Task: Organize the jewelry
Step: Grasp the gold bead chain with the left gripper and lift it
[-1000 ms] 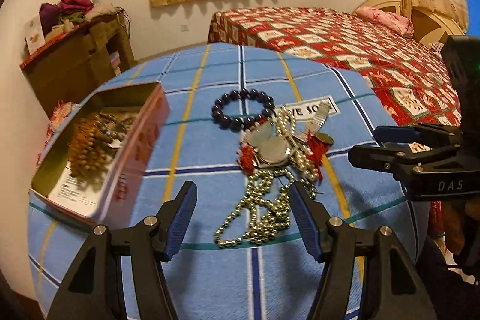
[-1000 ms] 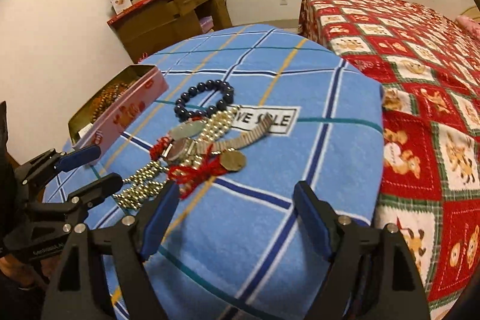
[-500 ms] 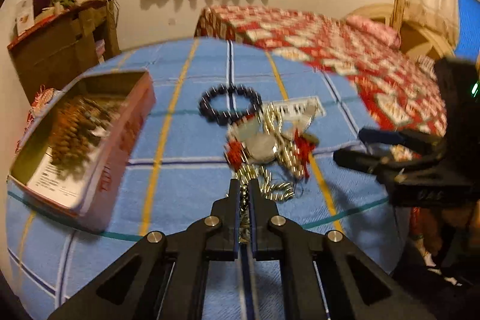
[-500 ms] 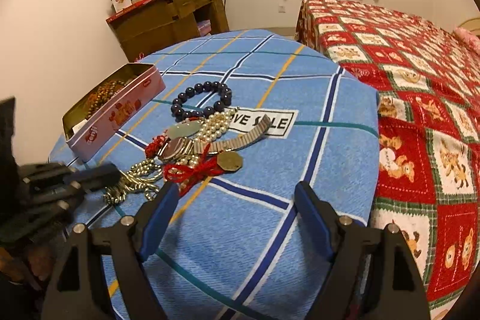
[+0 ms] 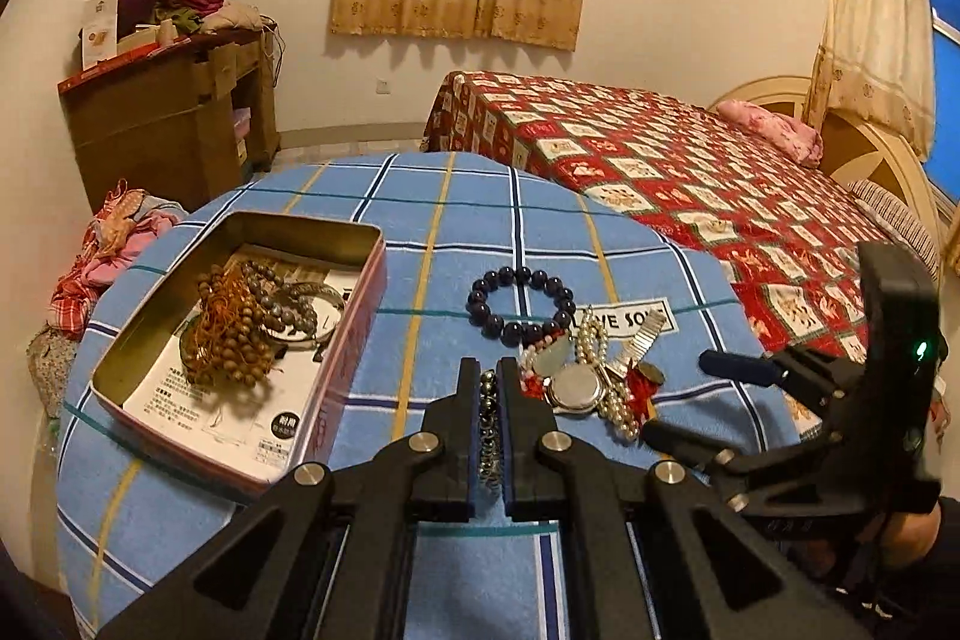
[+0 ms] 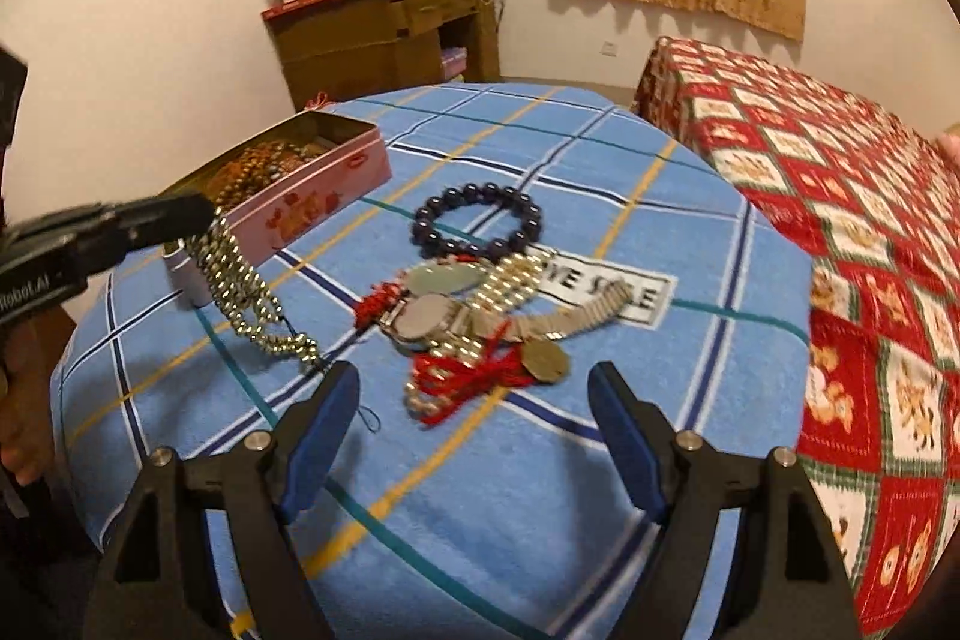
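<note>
My left gripper (image 5: 490, 370) is shut on a gold bead chain (image 5: 489, 424), which shows between its pads. From the right wrist view that chain (image 6: 240, 289) hangs from the left gripper (image 6: 198, 214) with its tail dragging on the blue checked cloth (image 6: 540, 490). A pink tin (image 5: 336, 364) on the left holds brown and grey bead strings (image 5: 240, 322). On the cloth lie a dark bead bracelet (image 5: 519, 304), a silver watch (image 6: 426, 313), a pearl strand (image 6: 510, 280) and a red-corded pendant (image 6: 543, 358). My right gripper (image 6: 474, 430) stands open just short of that pile, holding nothing.
A bed with a red patterned quilt (image 5: 690, 172) runs close along the table's right side. A brown desk piled with clothes (image 5: 174, 112) stands at the back left wall. The table edge curves away near both grippers.
My left gripper closed on the gold bead chain and rose, pulling it up and left away from the pile. The right gripper shifted sideways and rolled a little, still open.
</note>
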A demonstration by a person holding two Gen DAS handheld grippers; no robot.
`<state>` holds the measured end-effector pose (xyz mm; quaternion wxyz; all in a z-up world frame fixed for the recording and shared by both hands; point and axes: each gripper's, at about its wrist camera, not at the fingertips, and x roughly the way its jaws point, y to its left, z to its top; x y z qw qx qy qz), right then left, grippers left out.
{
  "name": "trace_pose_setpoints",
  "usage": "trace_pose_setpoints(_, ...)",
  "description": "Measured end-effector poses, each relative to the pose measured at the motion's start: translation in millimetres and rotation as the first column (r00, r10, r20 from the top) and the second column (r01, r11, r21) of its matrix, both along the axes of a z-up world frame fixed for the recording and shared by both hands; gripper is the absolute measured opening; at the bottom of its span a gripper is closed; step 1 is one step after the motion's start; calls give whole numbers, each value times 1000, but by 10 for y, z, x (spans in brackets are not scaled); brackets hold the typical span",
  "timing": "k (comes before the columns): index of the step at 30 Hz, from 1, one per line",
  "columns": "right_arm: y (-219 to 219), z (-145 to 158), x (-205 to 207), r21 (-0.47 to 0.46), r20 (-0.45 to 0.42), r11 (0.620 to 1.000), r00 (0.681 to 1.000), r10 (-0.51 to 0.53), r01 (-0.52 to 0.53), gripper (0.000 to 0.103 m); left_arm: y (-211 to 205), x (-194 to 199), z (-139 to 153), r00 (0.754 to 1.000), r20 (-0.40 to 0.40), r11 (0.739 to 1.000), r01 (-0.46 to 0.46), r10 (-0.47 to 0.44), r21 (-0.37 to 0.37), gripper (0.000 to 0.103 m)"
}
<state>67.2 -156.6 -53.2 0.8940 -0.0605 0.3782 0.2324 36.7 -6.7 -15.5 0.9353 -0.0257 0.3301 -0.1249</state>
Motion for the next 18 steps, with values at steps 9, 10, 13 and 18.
trace_pose_setpoints(9, 74, -138, 118, 2, -74, 1000, 997, 13, -13, 10, 19, 44, 164, 999, 34, 1000, 8, -8, -5, 4)
trace_pose_setpoints(10, 46, -114, 102, 11, -73, 1000, 997, 13, -13, 10, 16, 48, 164, 999, 34, 1000, 9, -8, -4, 4)
trace_pose_setpoints(13, -39, -27, 56, 33, -57, 999, 998, 4, -2, 10, 15, 51, 169, 999, 35, 1000, 9, -8, -7, 4)
trace_pose_setpoints(18, -124, 127, 38, 66, -43, 998, 999, -2, 5, 10, -1, 54, 208, 999, 43, 1000, 13, -13, -4, 4)
